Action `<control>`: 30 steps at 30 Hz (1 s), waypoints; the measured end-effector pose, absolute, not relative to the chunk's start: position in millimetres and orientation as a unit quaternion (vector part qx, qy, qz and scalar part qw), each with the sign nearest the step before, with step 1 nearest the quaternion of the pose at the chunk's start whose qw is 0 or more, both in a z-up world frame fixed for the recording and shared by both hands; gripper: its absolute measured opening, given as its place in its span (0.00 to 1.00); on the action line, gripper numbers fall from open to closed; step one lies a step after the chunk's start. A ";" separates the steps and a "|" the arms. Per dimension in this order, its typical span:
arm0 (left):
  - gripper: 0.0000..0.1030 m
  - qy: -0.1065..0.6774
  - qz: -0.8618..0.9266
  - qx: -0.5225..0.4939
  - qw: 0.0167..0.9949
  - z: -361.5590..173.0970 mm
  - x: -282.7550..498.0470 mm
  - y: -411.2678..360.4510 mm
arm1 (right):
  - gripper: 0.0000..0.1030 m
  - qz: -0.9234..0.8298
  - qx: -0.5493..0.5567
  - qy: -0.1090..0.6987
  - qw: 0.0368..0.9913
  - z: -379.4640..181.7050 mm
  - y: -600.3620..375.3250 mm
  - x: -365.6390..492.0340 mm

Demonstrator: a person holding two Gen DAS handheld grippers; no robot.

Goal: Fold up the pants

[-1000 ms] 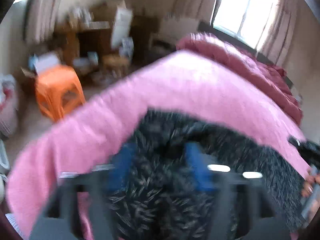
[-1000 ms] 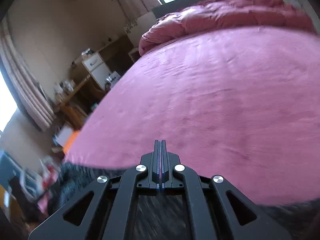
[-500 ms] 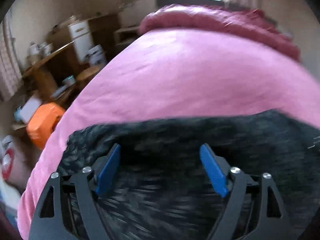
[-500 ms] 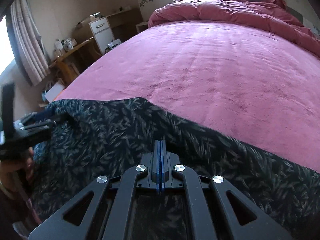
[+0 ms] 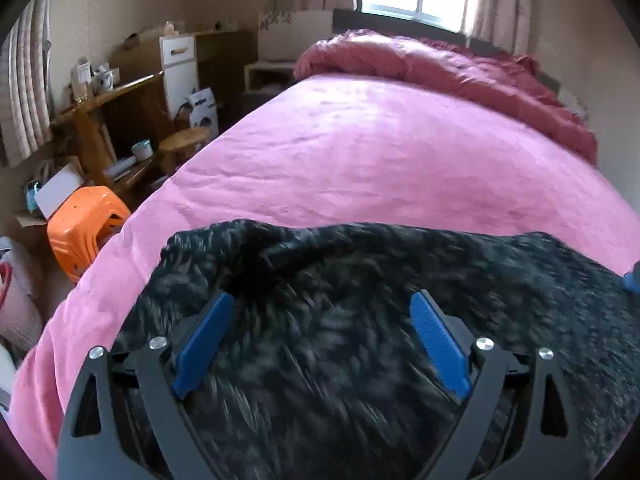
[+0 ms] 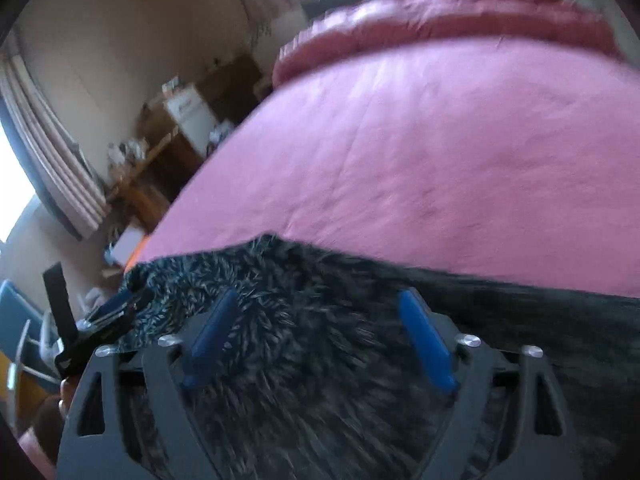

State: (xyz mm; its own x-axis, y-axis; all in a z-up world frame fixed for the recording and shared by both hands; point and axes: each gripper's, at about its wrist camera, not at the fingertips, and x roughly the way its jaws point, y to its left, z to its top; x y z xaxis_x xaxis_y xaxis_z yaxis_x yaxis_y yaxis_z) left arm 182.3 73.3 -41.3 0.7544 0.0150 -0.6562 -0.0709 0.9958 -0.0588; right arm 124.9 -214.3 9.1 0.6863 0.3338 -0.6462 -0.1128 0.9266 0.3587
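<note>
The pants are dark with a pale leaf print and lie spread across the near part of the pink bed. My left gripper is open, its blue pads wide apart just above the cloth near the pants' left end. The pants also fill the lower part of the right wrist view. My right gripper is open above them, holding nothing. The left gripper shows at the left edge of the right wrist view, at the pants' far left corner.
A bunched maroon duvet lies at the head of the bed under the window. Left of the bed stand an orange plastic stool, a round wooden stool, a cluttered wooden desk and a white cabinet.
My right gripper was shut half a second ago and is now open. My left gripper stays open over the pants. The pants have come to lie flat on the bed.
</note>
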 end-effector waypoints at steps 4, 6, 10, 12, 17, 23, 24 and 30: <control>0.91 0.330 0.007 -0.034 0.943 -42.4 156.0 58.5 | 0.81 0.070 0.143 0.349 0.923 36.7 -263.7 73.8; 0.92 0.331 0.003 -0.035 0.943 -44.8 149.9 53.6 | 0.81 0.033 0.181 0.343 0.921 43.0 -301.9 47.2; 0.93 0.344 -0.004 -0.032 0.938 -52.3 142.7 46.6 | 0.81 -0.039 0.286 0.319 0.903 39.3 -378.9 -9.8; 0.94 0.352 0.001 -0.032 0.935 -56.3 141.7 44.4 | 0.80 -0.070 0.330 0.303 0.891 33.1 -410.8 -34.7; 0.95 0.353 0.000 -0.037 0.935 -56.8 142.5 44.7 | 0.59 -0.194 0.443 0.251 0.839 1.8 -495.3 -109.3; 0.95 0.360 -0.001 -0.040 0.932 -58.9 148.2 49.3 | 0.45 -0.248 0.562 0.197 0.764 -52.8 -551.6 -158.3; 0.95 0.361 -0.001 -0.040 0.932 -59.0 148.7 49.1 | 0.45 -0.238 0.570 0.191 0.763 -56.8 -555.7 -157.1; 0.95 0.364 -0.002 -0.041 0.930 -60.6 150.9 49.2 | 0.10 -0.227 0.558 0.195 0.774 -62.8 -581.9 -139.4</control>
State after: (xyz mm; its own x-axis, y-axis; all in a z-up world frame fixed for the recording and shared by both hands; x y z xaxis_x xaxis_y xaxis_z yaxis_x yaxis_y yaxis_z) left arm 150.9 49.2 -60.6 0.7345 -0.0343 -0.6777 -0.0258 0.9966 -0.0785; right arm -139.4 -581.9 -62.8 0.8209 -0.1347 -0.5549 0.5690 0.2736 0.7755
